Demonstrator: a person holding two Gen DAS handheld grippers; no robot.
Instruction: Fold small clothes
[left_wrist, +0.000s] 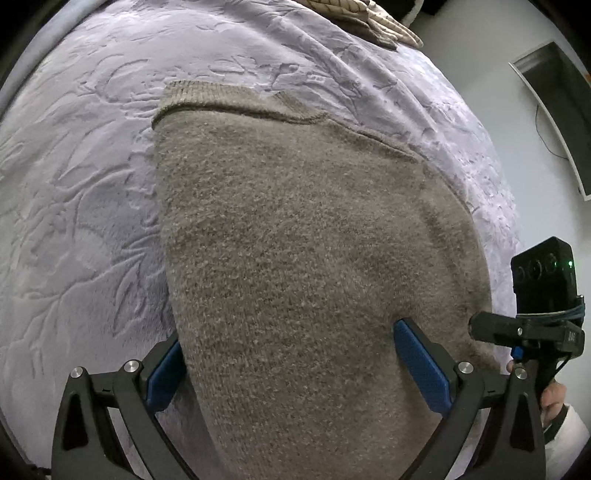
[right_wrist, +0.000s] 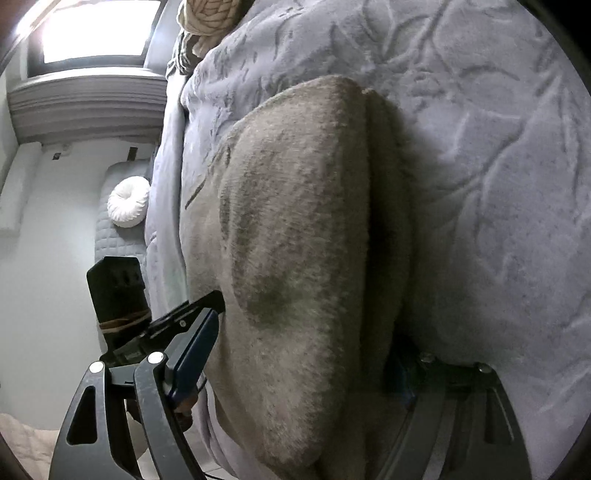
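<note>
Lavender embossed blanket (left_wrist: 92, 192) underlies a taupe knit garment (left_wrist: 295, 240) lying between the spread, unclamped jaws of both left claw (left_wrist: 291, 363) and right claw (right_wrist: 299, 354); closing off-edge risks bunching the fold.

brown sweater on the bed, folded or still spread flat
Folded, at least partly: the brown sweater lies doubled, one layer lapping another along a shadowed seam on the lilac blanket. How many folds, cannot tell.

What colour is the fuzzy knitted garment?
Taupe brown knitted garment, clearest in the left wrist view.
</note>
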